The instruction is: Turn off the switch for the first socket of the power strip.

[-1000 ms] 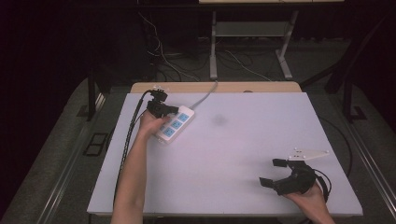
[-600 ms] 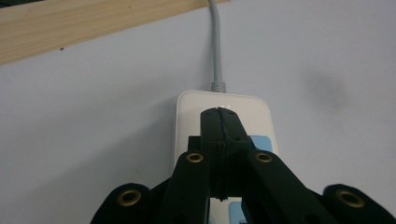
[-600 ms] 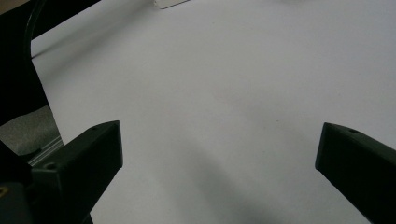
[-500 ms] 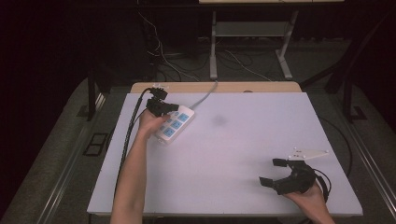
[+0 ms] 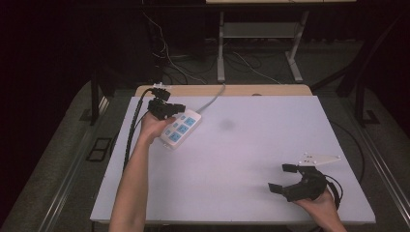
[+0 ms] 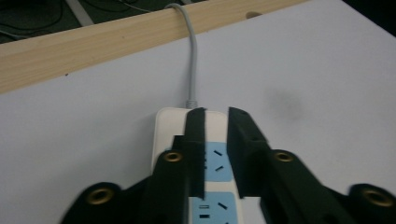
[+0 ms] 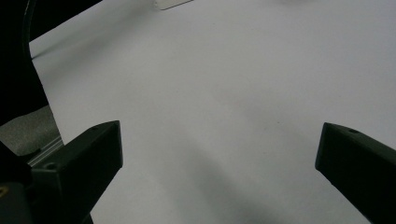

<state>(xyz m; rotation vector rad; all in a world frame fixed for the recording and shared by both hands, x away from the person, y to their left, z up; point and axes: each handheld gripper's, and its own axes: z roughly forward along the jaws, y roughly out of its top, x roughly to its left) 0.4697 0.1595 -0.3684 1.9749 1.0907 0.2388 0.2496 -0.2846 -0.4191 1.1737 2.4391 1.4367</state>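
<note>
A white power strip with blue sockets lies at the table's far left, and its grey cable runs off the far edge. My left gripper hovers just over the strip's far end. In the left gripper view the jaws have just been opening and stand a narrow gap apart. Nothing is between them, and the strip with its cable shows beneath. My right gripper rests near the front right corner. Its jaws stand wide open over bare tabletop.
The white table has a wooden strip along its far edge and a faint dark smudge near the middle. Beyond the table are dark floor, loose cables and a metal stand.
My left gripper has lifted slightly above the power strip and its jaws have parted a little. The strip and the right gripper have stayed where they were.
</note>
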